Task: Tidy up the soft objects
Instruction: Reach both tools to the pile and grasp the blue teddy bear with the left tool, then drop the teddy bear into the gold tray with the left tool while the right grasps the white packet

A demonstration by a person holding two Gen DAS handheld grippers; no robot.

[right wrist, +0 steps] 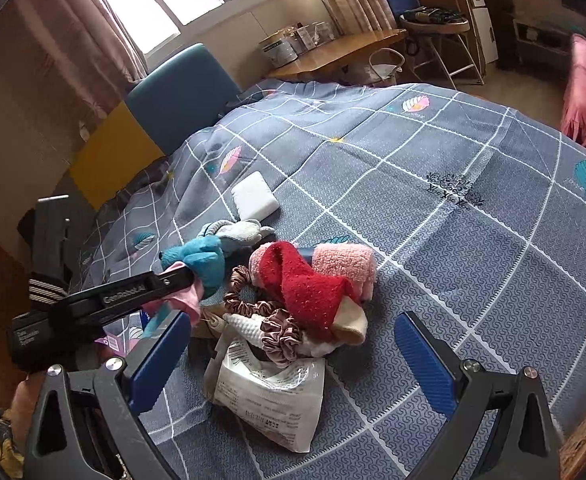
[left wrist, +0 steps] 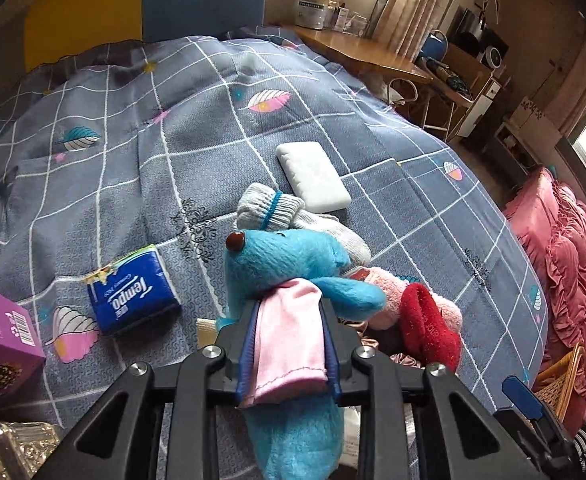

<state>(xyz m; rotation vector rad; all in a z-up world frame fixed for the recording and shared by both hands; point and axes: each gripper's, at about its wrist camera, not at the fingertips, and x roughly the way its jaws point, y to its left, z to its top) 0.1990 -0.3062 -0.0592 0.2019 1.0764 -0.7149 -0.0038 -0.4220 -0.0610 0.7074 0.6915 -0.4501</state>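
Now left gripper [left wrist: 289,312] pinches blue plush toy [left wrist: 289,260] (pink scarf between pads); right gripper [right wrist: 293,340] spread.

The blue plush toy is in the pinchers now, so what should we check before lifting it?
1. Left hand-held gripper shut on the blue plush toy: ok, though its pads mostly pinch the toy's pink cloth.
2. Grip deep enough to lift: cannot tell.
3. Grey knit glove clear of the toy: not ok, it touches it.
4. Red sock free of the grip: ok.
5. Right hand-held gripper open and empty: ok.
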